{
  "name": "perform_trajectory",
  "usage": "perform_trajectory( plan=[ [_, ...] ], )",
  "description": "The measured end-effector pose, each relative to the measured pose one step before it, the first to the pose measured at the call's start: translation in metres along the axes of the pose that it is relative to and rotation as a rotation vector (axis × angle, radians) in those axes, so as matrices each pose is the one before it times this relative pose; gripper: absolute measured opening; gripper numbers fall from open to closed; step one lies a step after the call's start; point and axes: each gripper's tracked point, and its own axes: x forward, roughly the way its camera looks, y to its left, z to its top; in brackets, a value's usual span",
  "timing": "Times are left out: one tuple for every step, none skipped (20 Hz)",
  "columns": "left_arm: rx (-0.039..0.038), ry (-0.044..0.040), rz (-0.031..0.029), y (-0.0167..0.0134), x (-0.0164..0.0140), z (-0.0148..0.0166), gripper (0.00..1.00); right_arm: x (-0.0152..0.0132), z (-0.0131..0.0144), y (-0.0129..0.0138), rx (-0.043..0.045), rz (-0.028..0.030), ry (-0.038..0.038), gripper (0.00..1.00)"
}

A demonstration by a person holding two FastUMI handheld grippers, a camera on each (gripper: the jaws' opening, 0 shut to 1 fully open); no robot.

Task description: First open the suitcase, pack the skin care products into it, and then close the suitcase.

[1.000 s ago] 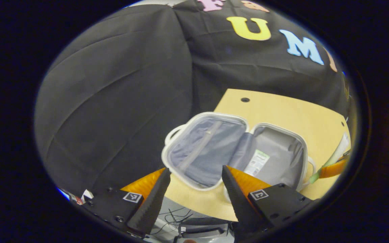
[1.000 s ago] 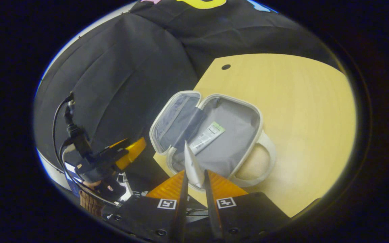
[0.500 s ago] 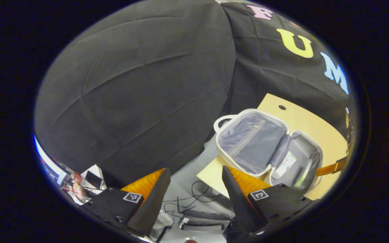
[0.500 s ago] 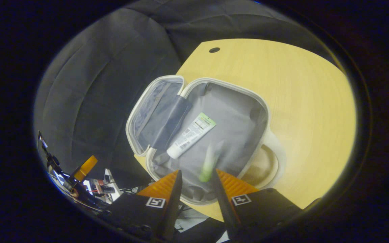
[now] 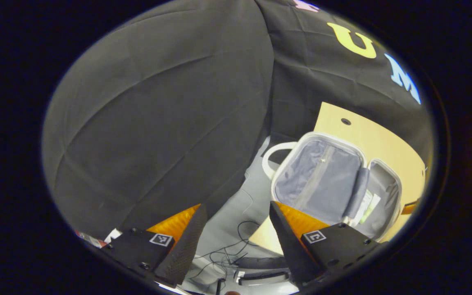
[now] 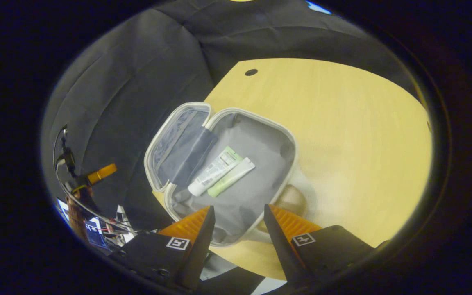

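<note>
Right gripper (image 6: 236,229) hangs empty with its fingers spread now; the green-capped tube (image 6: 231,178) it pinched a second ago has landed on the soft grey lining of the open suitcase (image 6: 289,141), snug beside the white tube (image 6: 214,171). Left gripper (image 5: 236,229), fingers apart too, has swung off past the smooth wooden table (image 5: 387,141) edge.

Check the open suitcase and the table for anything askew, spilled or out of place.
Nothing stands out. The suitcase lies open flat on the table, near its edge, with the white tube and the green tube side by side in its right half. Both tongs, left and right, are open and hold nothing.
</note>
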Motion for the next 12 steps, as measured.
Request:
perform_trajectory(
  plan=[
    [-0.01008, 0.02402, -0.05493, -0.00507, 0.01885, 0.01323, 1.0, -0.00425, -0.00114, -0.01154, 0.01928, -0.02544, -0.00567, 0.75],
    [-0.01225, 0.02975, -0.04787, -0.00603, 0.01779, 0.01148, 0.99, -0.00318, -0.00291, -0.01203, 0.02947, -0.02224, 0.00033, 0.75],
    [-0.01363, 0.03368, -0.0358, 0.00003, 0.02085, 0.00673, 0.99, -0.0018, -0.00502, -0.01038, 0.03599, -0.01654, 0.00568, 0.75],
    [-0.01629, 0.03201, -0.02047, 0.00005, 0.02073, 0.00616, 1.0, -0.00169, -0.00479, -0.00909, 0.04615, -0.01018, 0.00852, 0.75],
    [-0.01963, 0.02993, -0.01171, -0.00026, 0.02172, 0.00401, 1.0, -0.00215, -0.00638, -0.00809, 0.04827, -0.01133, 0.01353, 0.75],
    [-0.025, 0.03136, -0.0033, 0.00157, 0.02065, 0.00265, 1.0, -0.00209, -0.00516, -0.01061, 0.04216, -0.01894, 0.00552, 0.75],
    [-0.0317, 0.03503, -0.00209, 0.00395, 0.01772, 0.00055, 1.0, -0.00429, -0.00144, -0.0096, 0.03423, -0.01563, -0.00516, 0.75],
    [-0.03975, 0.02991, 0.00421, 0.00388, 0.01661, 0.00101, 1.0, -0.0047, -0.00029, -0.00775, 0.03095, -0.00834, -0.00809, 0.75],
    [-0.04874, 0.02063, -0.00316, 0.0039, 0.01354, 0.00367, 1.0, -0.00455, -0.00143, -0.00423, 0.02714, -0.00128, -0.00491, 0.75],
    [-0.05916, 0.00996, -0.01148, 0.00265, 0.01391, 0.00287, 0.99, -0.00281, 0.00067, -0.005, 0.02195, -0.00189, -0.00132, 0.75],
    [-0.06663, 0.01575, -0.01466, 0.0009, 0.01165, -0.00188, 0.96, -0.00089, 0.00053, -0.0062, 0.01789, -0.01135, -0.00075, 0.75],
    [-0.06691, 0.01619, -0.01631, 0.00103, 0.01563, -0.00064, 0.96, -0.00028, 0.00212, -0.00687, 0.01401, -0.01597, -0.0019, 0.75]
  ],
)
